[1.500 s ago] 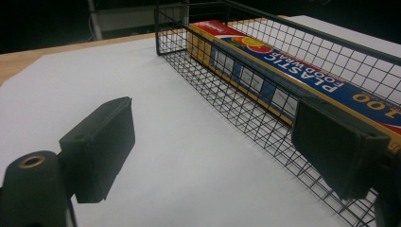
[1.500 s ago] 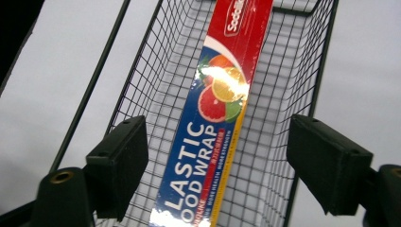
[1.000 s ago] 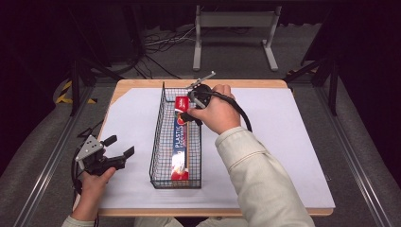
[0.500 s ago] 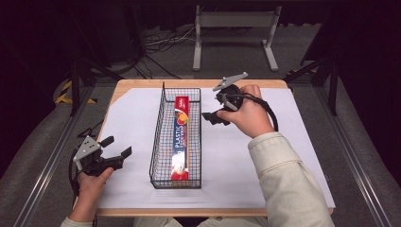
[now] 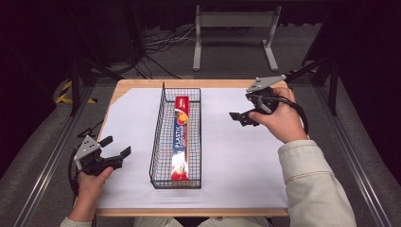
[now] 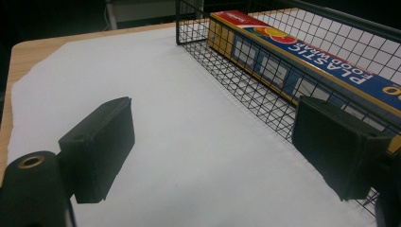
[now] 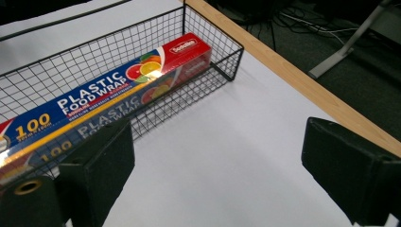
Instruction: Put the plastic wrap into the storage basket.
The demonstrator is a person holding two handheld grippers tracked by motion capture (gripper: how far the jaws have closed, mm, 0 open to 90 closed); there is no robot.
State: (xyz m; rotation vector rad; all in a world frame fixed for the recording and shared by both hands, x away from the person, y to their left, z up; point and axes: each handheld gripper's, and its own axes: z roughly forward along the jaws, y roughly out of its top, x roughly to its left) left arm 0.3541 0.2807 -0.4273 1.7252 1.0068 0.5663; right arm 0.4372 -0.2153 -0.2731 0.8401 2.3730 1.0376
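Note:
A long box of plastic food wrap [image 5: 181, 137] [image 6: 302, 52] [image 7: 101, 101] lies lengthwise in a black wire basket [image 5: 158, 142] [image 6: 246, 80] [image 7: 208, 78] at the table's middle. My right gripper [image 5: 243, 111] [image 7: 217, 179] hovers over the white sheet to the right of the basket's far end, jaws wide and having just been opening, with nothing between them. My left gripper [image 5: 116, 146] [image 6: 213, 156] rests open near the table's front left, beside the basket's left wall, with nothing in it.
A white sheet [image 5: 236, 156] covers most of the wooden table [image 5: 142, 84]. A metal stand [image 5: 234, 28] and cables lie on the floor beyond the far edge. Dark rails run along both sides of the table.
The right hand has drawn away from the box in the basket and moved right, rising slightly; its jaws have spread apart. The box stays in the basket. The left gripper has not moved.

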